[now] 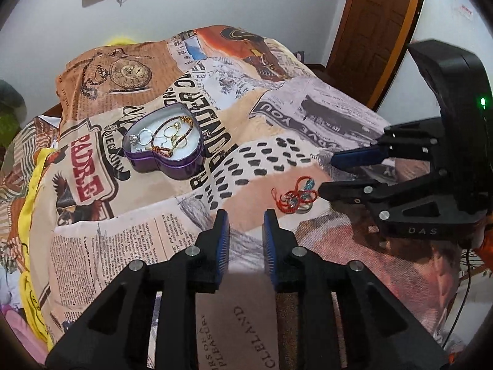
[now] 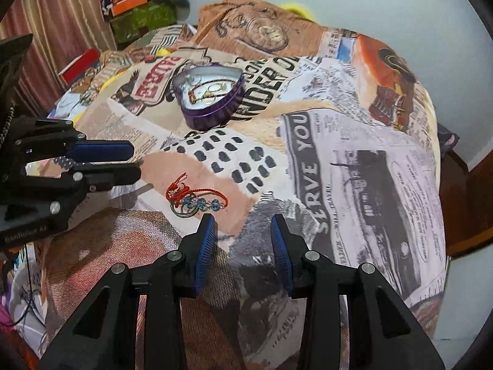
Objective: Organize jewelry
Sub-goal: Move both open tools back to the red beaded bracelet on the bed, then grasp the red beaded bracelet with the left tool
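Observation:
A purple heart-shaped tin (image 1: 166, 157) sits open on the printed bedspread, holding rings and gold and braided chains (image 1: 168, 137); it also shows in the right wrist view (image 2: 212, 104). A red cord bracelet with blue beads and a ring (image 1: 297, 197) lies loose on the cloth, also seen in the right wrist view (image 2: 195, 199). My left gripper (image 1: 245, 219) is open and empty, just short of the bracelet. My right gripper (image 2: 242, 223) is open and empty, just right of the bracelet; in the left wrist view its gripper (image 1: 326, 174) points at the bracelet.
The printed newspaper-pattern bedspread (image 1: 308, 117) covers a mounded bed. A wooden door (image 1: 379, 24) stands at back right. Clutter of boxes and clothes (image 2: 138, 9) and a striped curtain (image 2: 58, 15) are beyond the bed.

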Tool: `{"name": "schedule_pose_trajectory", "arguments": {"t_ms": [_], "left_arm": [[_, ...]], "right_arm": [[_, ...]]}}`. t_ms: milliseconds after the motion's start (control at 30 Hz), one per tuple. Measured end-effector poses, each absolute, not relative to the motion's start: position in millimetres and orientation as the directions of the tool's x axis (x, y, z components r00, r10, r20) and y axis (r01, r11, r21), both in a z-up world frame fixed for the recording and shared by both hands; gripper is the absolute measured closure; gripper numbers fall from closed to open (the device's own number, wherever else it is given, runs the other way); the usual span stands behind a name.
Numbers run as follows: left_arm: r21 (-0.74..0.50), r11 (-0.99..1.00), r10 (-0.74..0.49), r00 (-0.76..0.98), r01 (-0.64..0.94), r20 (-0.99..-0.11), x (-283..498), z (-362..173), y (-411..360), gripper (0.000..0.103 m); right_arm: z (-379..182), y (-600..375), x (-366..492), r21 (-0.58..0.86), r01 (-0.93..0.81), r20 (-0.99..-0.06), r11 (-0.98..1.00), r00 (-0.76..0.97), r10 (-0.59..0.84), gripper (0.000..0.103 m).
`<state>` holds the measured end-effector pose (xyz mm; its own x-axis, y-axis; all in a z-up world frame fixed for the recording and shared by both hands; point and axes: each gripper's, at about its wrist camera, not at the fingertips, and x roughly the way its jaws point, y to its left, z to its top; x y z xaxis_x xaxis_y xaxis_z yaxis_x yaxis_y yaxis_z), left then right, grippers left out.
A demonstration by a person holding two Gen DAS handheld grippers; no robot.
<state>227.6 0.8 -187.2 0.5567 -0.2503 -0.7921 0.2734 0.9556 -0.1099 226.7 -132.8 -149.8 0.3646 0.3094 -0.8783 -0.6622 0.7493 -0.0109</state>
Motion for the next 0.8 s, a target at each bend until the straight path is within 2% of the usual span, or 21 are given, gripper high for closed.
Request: {"name": "schedule_pose_trajectory", "arguments": {"t_ms": [467,800], "left_arm": [[-0.161,0.956,-0.273,0.534,0.247,-0.8,229.1,-199.9,21.1,0.076],[-0.163,0.946,-0.296,0.545,0.28,-0.784,238.4,-186.4,6.3,0.076]], "right_arm": [[-157.0,-99.1,237.0,0.007,-0.749,-0.89,0.662,0.297,0.345,0.069],[-153.7,-116.9,234.3,0.04,-0.713,-0.88,0.7,0.306,0.362,0.069]]}}
